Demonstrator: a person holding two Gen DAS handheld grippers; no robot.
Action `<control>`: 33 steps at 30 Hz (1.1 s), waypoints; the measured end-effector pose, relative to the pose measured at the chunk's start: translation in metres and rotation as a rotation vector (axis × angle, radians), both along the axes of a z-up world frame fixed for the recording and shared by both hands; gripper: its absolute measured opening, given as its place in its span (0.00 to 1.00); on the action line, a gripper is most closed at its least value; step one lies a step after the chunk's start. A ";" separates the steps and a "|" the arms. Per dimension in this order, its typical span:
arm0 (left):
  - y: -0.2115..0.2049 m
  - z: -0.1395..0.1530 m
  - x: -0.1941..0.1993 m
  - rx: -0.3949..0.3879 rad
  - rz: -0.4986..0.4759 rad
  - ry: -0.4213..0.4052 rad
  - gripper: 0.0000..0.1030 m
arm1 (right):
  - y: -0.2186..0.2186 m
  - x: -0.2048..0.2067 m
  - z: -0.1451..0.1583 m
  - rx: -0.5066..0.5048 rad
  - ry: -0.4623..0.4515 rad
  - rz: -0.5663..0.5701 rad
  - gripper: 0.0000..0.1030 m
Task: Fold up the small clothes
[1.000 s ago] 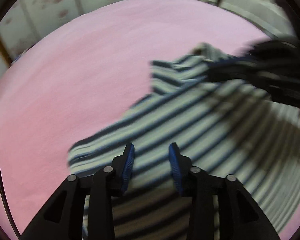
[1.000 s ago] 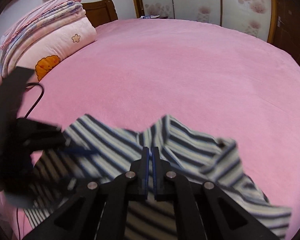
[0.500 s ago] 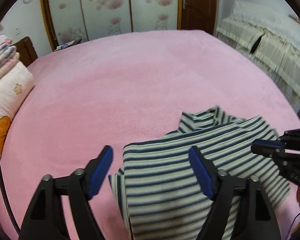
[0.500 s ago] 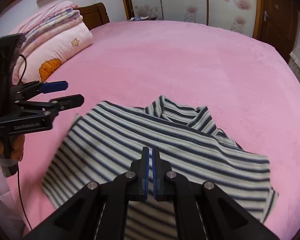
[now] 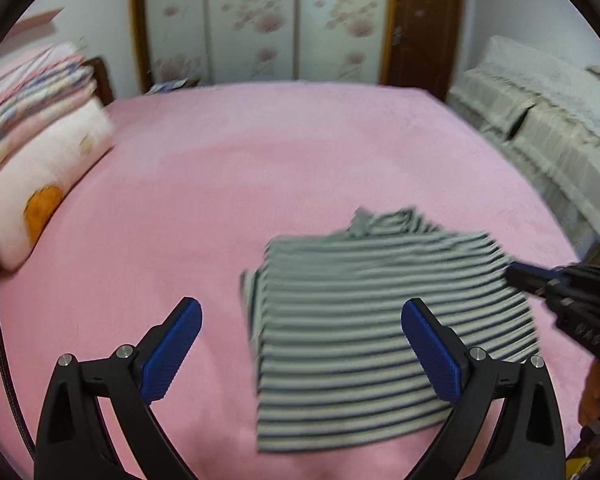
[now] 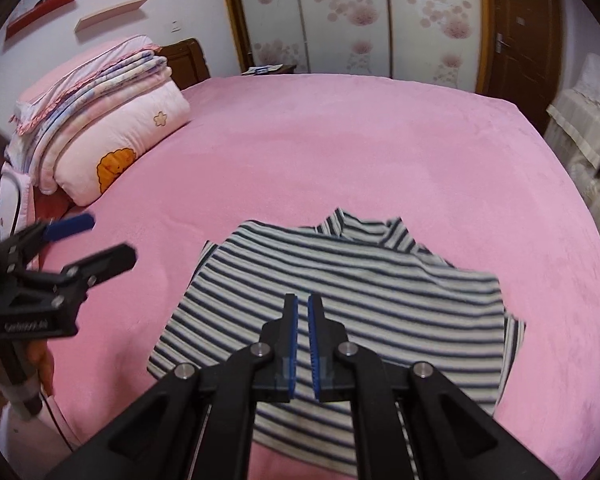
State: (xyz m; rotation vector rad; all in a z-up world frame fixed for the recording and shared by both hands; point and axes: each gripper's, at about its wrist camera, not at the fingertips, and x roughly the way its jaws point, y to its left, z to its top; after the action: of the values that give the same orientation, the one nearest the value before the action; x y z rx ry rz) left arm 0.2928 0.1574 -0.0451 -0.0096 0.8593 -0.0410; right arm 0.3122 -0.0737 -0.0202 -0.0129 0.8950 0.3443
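Folded striped shirt (image 6: 340,288) on pink bed (image 6: 340,140)
Stacked quilts (image 6: 100,120) far left; open bed beyond. Left tongs (image 5: 300,344) opening wide, empty; right tongs (image 6: 302,322) nearly pressed together, empty.

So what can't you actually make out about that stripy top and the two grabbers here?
- Striped shirt, right wrist view: its near hem is hidden behind the right gripper.
- Striped shirt, left wrist view: stripes and collar smeared by motion blur, so any sleeves cannot be told apart.
- Left gripper, jaws opening, nothing between them: its handle is cut off by the bottom edge.
- Hand on the right gripper: mostly cut off at the right edge.
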 end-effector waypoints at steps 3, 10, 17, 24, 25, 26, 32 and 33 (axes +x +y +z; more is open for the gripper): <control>0.020 -0.028 -0.014 -0.060 0.085 0.050 0.97 | 0.001 -0.013 -0.016 -0.007 -0.030 -0.036 0.05; 0.062 -0.116 -0.083 -0.462 0.314 0.161 0.97 | -0.009 -0.029 -0.065 0.051 -0.037 -0.141 0.05; 0.066 -0.180 -0.122 -0.718 0.431 0.213 0.97 | -0.015 -0.040 -0.101 0.091 -0.005 -0.188 0.05; 0.055 -0.207 -0.112 -0.860 0.424 0.099 0.97 | -0.020 -0.055 -0.114 0.107 -0.023 -0.212 0.05; 0.054 -0.209 -0.107 -0.863 0.420 0.089 0.97 | -0.021 -0.056 -0.115 0.113 -0.023 -0.218 0.05; 0.052 -0.211 -0.104 -0.865 0.414 0.077 0.97 | -0.023 -0.057 -0.117 0.119 -0.021 -0.221 0.05; 0.041 -0.216 -0.085 -0.836 0.382 -0.036 0.99 | -0.027 -0.056 -0.124 0.136 -0.024 -0.237 0.05; 0.040 -0.216 -0.082 -0.836 0.377 -0.054 0.99 | -0.027 -0.055 -0.126 0.137 -0.025 -0.237 0.05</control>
State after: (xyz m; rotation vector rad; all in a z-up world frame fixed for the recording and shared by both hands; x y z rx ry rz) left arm 0.2106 0.1975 -0.2610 -0.9470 0.7235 -0.0437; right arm 0.2576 -0.1003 -0.1458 0.2129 0.8369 0.1833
